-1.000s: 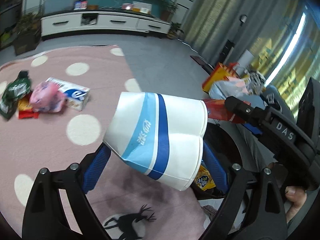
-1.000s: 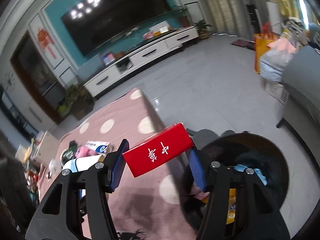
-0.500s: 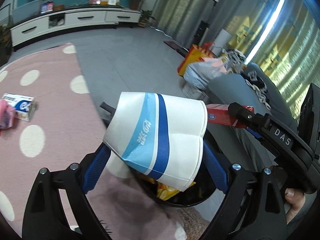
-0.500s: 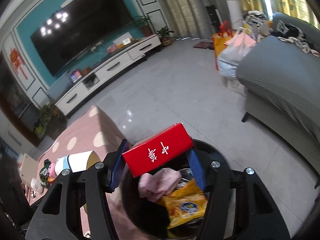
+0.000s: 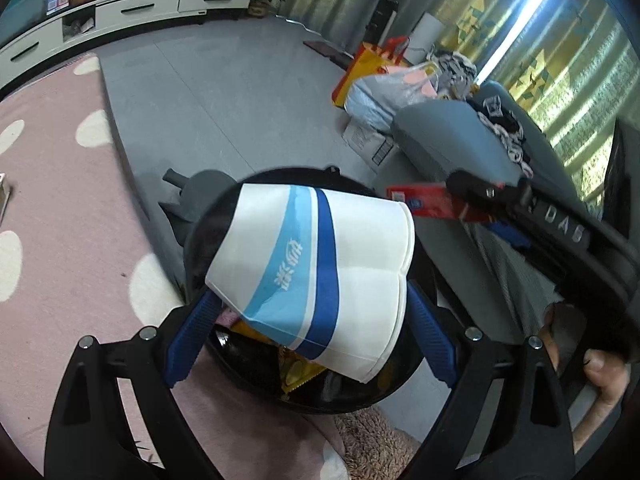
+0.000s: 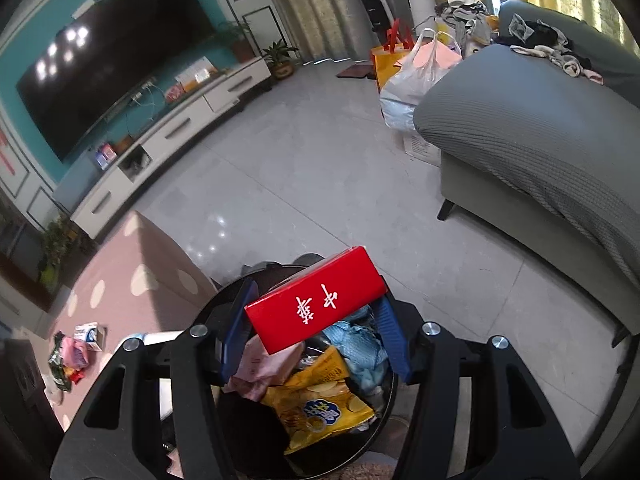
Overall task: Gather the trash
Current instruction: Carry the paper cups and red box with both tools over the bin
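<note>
Here, in the left wrist view, the left gripper [image 5: 310,312] clamps a squashed paper cup [image 5: 316,276], white with blue stripes, between its blue fingers [image 5: 188,344]. The cup hangs right above a round black trash bin [image 5: 404,376], which stands at the edge of a pink rug [image 5: 60,240] with pale dots. A yellow wrapper shows in the bin under the cup. To the right, the right gripper [image 5: 472,196] comes in from the side, holding a red box [image 5: 424,202] over the far rim of the bin. A grey sofa [image 5: 444,140] stands behind it, with full bags on the floor beside it.

In the right wrist view, the right gripper [image 6: 316,316] has its blue fingers [image 6: 394,340] pressed on both ends of the red box [image 6: 316,300], which bears white characters. The box is held tilted just above the open trash bin [image 6: 384,412]. Inside lie a yellow chip bag [image 6: 320,404], pink paper [image 6: 260,368] and something light blue [image 6: 356,348]. More trash [image 6: 74,350] lies in a small heap on the pink rug [image 6: 132,280], well apart from the bin. A TV [image 6: 108,56] hangs above a white cabinet [image 6: 176,136]
</note>
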Available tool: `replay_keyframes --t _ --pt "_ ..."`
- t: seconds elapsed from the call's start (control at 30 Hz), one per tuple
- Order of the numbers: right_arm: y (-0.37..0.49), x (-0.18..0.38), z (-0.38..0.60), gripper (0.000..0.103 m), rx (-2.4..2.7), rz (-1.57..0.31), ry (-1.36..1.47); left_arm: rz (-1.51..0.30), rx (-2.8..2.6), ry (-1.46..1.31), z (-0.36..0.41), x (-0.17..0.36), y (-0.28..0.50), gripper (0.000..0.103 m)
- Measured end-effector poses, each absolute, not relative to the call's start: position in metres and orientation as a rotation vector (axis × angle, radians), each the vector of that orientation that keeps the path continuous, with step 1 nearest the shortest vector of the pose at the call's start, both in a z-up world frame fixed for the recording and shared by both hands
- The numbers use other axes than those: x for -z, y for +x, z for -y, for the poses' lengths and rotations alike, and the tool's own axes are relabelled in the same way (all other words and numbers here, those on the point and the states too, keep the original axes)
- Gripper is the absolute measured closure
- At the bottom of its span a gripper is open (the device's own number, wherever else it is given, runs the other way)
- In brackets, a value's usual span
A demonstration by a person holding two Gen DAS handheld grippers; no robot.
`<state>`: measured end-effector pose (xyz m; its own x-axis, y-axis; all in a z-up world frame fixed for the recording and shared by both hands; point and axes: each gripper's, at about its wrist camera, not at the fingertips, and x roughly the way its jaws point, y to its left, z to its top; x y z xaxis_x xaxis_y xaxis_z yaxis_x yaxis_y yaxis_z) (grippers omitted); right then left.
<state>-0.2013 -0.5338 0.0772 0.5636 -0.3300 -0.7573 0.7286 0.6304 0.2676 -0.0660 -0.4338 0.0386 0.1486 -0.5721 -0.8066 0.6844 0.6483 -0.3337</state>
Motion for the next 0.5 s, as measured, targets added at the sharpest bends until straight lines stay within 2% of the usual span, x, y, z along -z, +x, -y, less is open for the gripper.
replay_keyframes --t 0.5 --pt "-0.186 -0.063 0.533 0.045 0.658 -0.814 0.579 -1.133 0.913 0.213 0.458 -0.015 -0.083 0.012"
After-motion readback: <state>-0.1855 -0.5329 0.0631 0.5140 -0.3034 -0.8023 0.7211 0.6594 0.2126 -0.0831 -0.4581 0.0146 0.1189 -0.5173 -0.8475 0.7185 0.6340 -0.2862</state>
